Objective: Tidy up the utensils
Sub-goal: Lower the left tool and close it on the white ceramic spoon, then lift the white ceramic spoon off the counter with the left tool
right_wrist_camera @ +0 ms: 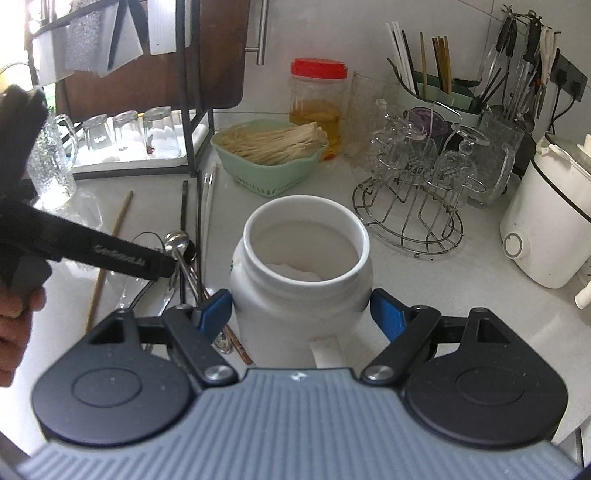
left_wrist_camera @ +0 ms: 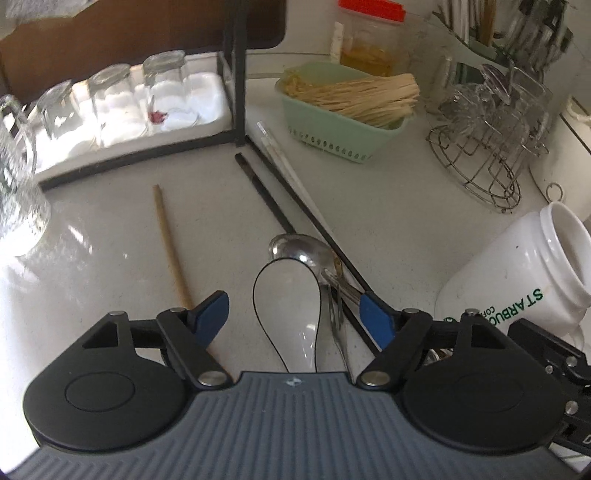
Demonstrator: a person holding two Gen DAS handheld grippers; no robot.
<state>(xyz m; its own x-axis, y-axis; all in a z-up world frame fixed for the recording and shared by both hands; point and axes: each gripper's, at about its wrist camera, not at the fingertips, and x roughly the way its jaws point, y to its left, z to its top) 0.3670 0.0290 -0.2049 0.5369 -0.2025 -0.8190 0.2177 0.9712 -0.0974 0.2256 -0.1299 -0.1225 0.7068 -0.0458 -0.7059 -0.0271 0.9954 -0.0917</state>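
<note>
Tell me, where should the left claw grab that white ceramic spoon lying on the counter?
Probably the narrow handle of the white ceramic spoon, coming straight down from above. The bowl is too wide and rounded, while the handle runs between the open left claw fingers. The metal spoon crowds its right side.

white counter (right_wrist_camera: pixel 424 280) | white tiled wall (right_wrist_camera: pixel 369 33) | brown cabinet door (right_wrist_camera: pixel 221 55) | bright daylight from left

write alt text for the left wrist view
The open left gripper hovers over a white ceramic spoon lying beside a metal spoon and dark chopsticks on a pale counter; a white Starbucks jar sits right.
</note>
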